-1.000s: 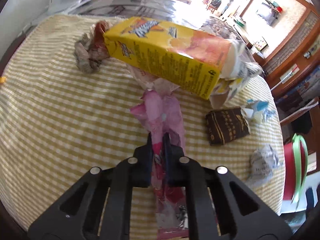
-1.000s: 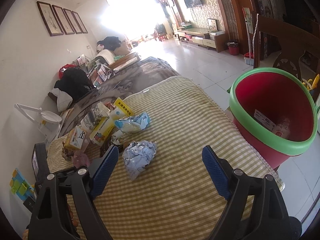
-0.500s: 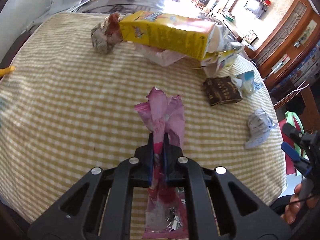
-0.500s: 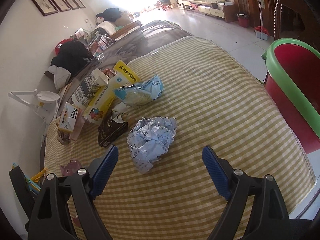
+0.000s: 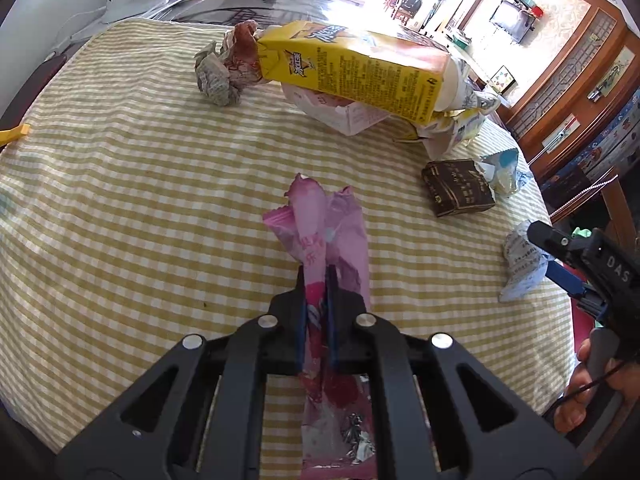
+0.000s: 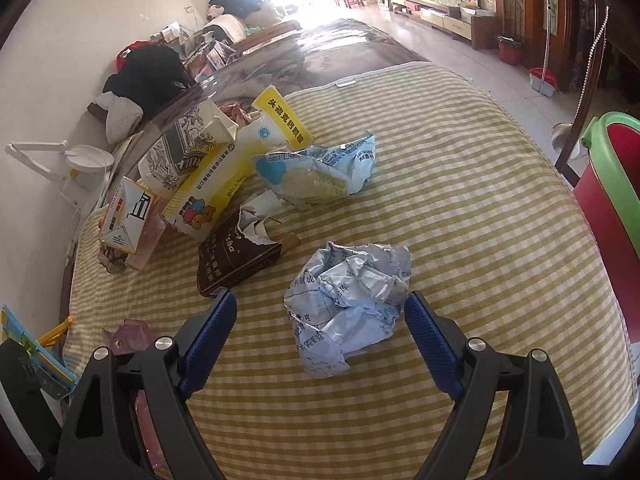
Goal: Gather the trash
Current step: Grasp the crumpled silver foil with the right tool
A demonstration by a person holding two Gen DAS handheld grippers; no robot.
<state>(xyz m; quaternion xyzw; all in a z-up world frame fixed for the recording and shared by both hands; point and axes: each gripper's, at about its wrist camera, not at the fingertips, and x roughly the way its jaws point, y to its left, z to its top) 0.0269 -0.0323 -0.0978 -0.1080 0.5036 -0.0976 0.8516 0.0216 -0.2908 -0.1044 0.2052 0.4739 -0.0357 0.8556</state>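
My left gripper [image 5: 316, 280] is shut on a pink plastic wrapper [image 5: 320, 224], which sticks out past the fingertips above the checked tablecloth [image 5: 140, 200]. A crumpled ball of pale blue printed paper [image 6: 348, 300] lies on the cloth, and my right gripper [image 6: 320, 298] stands open around its near half without the blue pads [image 6: 430, 340] pressing on it. In the left wrist view the right gripper [image 5: 548, 256] shows at the right edge beside that paper ball [image 5: 520, 264], held by a hand [image 5: 580, 396].
A red bin with a green rim [image 6: 608, 184] stands off the table's right side. Beyond lie a brown box [image 6: 236, 256], a blue snack bag [image 6: 320, 172], a yellow carton [image 5: 360, 72], a grey paper wad [image 5: 218, 76] and more cartons [image 6: 208, 196].
The left gripper has drawn back from the trash pile with the pink wrapper. The right gripper has come down and forward until its open fingers flank the paper ball; the bin has slid to the frame's edge.
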